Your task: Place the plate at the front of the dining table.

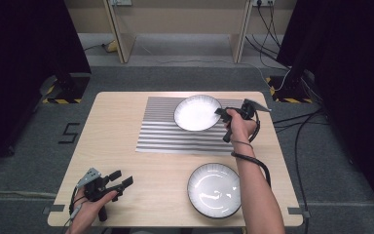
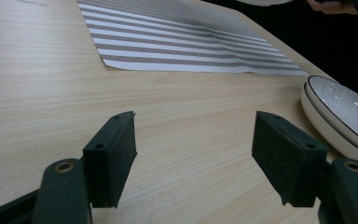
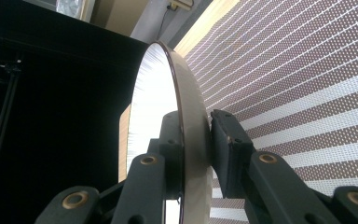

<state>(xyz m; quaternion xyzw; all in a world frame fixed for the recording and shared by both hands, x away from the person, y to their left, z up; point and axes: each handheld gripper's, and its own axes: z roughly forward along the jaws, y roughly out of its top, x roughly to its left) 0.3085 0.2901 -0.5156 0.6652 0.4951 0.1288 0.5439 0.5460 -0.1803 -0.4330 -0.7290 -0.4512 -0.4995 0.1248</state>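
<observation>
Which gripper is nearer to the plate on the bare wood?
Left. The left gripper hovers open just beside this plate; the right gripper grips the far plate.

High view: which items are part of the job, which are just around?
In play:
- white ridged bowl over the grey striped placemat, rim clamped by right gripper
- second white ridged bowl
- left gripper, open

Idle:
- floor cables

Looks like a lab or recording studio, not a home. Black curtains (image 1: pixel 24 44) at both sides, grey carpet floor (image 1: pixel 19 146), hazard tape (image 1: pixel 61 101) on stand feet, loose cables (image 1: pixel 302 122) across the floor, a "5" mark (image 1: pixel 69 132) beside a plain wooden table (image 1: pixel 112 146).
</observation>
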